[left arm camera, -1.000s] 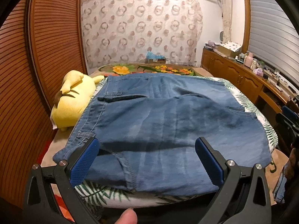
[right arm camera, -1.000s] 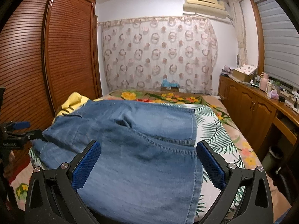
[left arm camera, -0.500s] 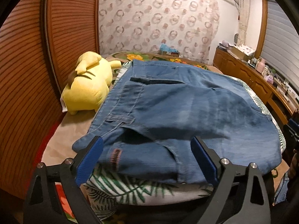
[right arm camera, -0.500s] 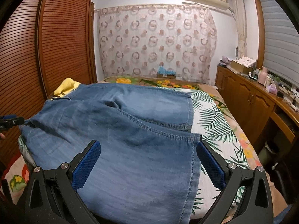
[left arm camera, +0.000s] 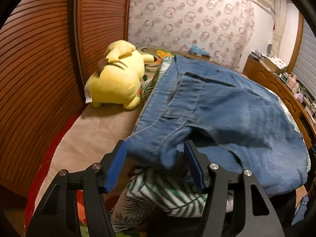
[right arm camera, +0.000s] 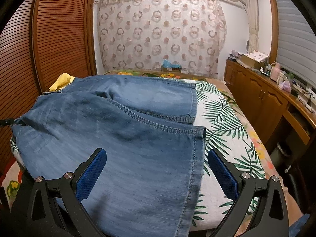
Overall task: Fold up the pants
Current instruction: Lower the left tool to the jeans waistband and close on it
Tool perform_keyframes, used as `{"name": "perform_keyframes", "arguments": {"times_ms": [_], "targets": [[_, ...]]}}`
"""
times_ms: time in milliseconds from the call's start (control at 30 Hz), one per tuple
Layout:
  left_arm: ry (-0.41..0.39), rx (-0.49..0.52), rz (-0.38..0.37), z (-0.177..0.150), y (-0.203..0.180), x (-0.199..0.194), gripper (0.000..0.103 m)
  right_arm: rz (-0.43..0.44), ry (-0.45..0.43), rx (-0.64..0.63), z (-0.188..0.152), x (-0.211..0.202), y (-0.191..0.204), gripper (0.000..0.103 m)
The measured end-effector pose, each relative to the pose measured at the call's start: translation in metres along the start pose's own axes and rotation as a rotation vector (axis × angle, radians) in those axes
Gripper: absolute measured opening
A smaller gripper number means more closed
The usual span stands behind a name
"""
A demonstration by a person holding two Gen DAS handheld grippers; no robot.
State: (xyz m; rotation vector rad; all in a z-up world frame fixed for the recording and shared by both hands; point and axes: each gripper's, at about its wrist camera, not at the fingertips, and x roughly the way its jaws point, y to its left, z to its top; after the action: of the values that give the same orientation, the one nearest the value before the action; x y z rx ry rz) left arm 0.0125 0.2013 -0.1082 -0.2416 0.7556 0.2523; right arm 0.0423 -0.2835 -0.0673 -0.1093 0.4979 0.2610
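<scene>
Lying across the bed (right arm camera: 227, 118), the pants (right arm camera: 122, 138) spread flat on the leaf-print cover — one corner bunched up right between the fingers of the left gripper (left arm camera: 156, 164). Its jaws are closing around that denim fold, the blue pads not yet pressing on it. The right gripper (right arm camera: 158, 169) hangs with jaws wide apart over the leg hem, gripping nothing. Ahead and left of the left gripper sits a yellow plush toy (left arm camera: 116, 81) — beside the wooden wardrobe doors (left arm camera: 43, 69).
</scene>
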Motion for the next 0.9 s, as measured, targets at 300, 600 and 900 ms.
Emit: {"name": "perform_keyframes", "arguments": {"times_ms": [300,600,900], "targets": [[0.056,-0.030,0.007,-0.013,0.009,0.021,0.059,-0.001,0.057,0.012,-0.006,-0.009,-0.011,0.102],[0.060,-0.053,-0.045,-0.016,0.011,0.022,0.043,0.016,0.106,0.034,-0.014,-0.017,-0.018,0.102],[-0.038,0.006,-0.026,-0.004,-0.005,0.003,0.017,0.035,0.141,0.056,-0.021,-0.027,-0.020,0.100]]}}
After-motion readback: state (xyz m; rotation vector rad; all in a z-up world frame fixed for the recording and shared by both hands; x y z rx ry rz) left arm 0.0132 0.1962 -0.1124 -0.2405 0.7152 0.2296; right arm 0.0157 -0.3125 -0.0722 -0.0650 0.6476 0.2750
